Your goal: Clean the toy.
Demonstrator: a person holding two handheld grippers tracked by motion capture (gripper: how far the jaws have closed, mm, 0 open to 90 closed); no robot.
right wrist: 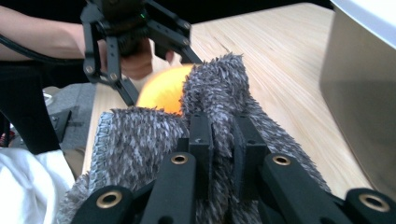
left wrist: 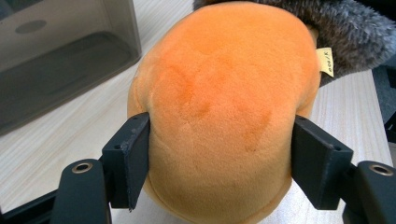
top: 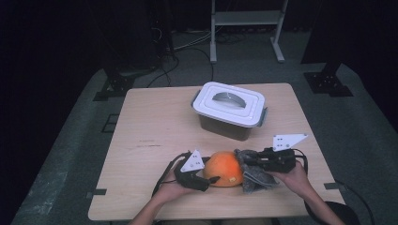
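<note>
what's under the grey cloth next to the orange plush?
The grey cloth drapes against the right side of the orange plush and lies on the table. The right gripper pinches a fold of it. What lies beneath it is covered.

Plush ball [left wrist: 224, 107] plain orange, darker smudges across its nap, small yellow tag at one side. Fuzzy cloth [right wrist: 140, 140] mottled grey, light flecks on darker pile. Both claws black, left claw [left wrist: 219, 163] and right claw [right wrist: 223, 144], brass-coloured rivets. Box [top: 230, 112] smoky grey, lid white. Bench [top: 155, 131] pale wood grain.
</note>
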